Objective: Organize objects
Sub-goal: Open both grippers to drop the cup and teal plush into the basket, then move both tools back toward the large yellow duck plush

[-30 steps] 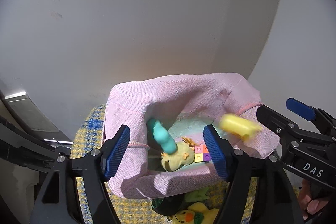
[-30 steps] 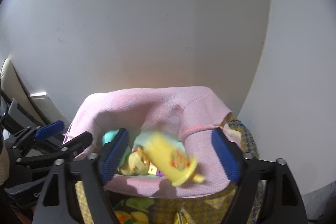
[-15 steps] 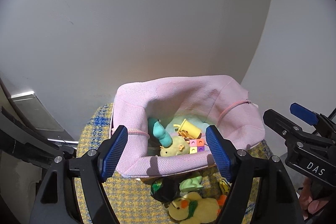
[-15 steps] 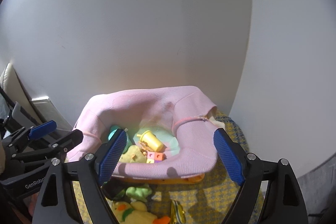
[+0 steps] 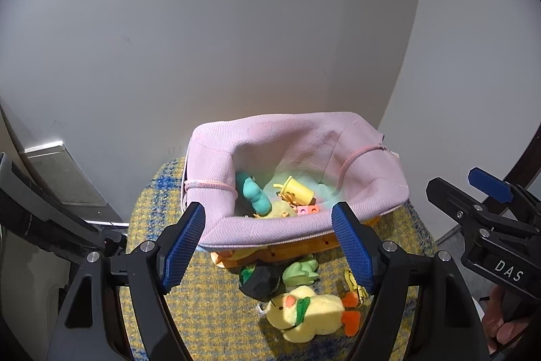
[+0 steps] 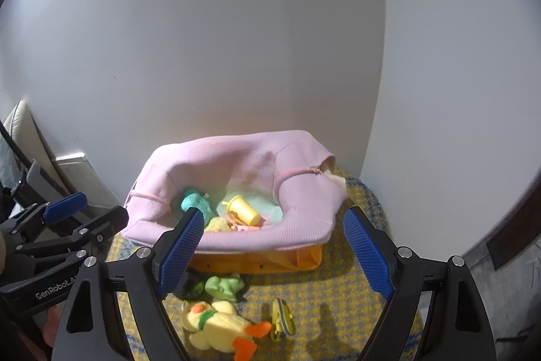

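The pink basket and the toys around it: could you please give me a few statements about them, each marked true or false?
1. The yellow toy cup lies inside the pink basket. True.
2. The plush duck is inside the basket. False: it lies on the checked cushion in front of it.
3. The right gripper is open and holds nothing. True.
4. The left gripper clamps the teal toy. False: it is open and empty; the toy lies in the basket.
5. The green frog toy sits outside the basket. True.

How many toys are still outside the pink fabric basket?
4 on the yellow checked cushion: yellow plush duck, green frog figure, dark round toy, small yellow striped toy. Others may be hidden under the basket.
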`<state>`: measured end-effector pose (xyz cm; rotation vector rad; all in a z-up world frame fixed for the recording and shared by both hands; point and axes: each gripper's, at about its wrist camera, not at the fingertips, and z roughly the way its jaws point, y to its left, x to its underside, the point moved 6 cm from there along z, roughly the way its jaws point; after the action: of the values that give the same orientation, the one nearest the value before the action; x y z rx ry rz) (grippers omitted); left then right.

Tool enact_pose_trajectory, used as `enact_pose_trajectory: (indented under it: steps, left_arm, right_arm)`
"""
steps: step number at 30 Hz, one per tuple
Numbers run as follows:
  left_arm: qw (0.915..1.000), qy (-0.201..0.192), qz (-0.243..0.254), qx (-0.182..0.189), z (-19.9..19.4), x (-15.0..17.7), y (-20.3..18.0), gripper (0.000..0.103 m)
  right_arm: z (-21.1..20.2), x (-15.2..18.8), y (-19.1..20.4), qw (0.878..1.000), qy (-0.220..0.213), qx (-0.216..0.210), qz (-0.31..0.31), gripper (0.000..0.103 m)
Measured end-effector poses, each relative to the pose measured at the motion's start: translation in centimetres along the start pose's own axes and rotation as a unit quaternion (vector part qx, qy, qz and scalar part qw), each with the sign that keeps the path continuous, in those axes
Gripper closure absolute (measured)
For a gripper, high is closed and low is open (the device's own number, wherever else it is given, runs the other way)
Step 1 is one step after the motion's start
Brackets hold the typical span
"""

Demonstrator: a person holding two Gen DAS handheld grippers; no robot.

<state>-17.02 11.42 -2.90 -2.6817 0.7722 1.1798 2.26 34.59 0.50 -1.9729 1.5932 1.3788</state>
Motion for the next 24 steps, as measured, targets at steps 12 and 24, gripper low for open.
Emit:
enact_pose_trajectory:
  steps: [12, 24]
  left_arm:
    - [1.0000, 0.008, -0.003, -0.001, -0.5, 2.9, -0.5, 0.016]
    - [0.9994, 0.033, -0.005, 0.005, 0.8, 6.7, -1.9, 0.014]
  right_arm:
    - [-1.4, 3.6, -1.2, 1.000, 0.006, 0.010, 0.016, 0.018]
    - [-1.3, 7.7, -2.9, 0.999, 0.031, 0.021, 0.026, 0.018]
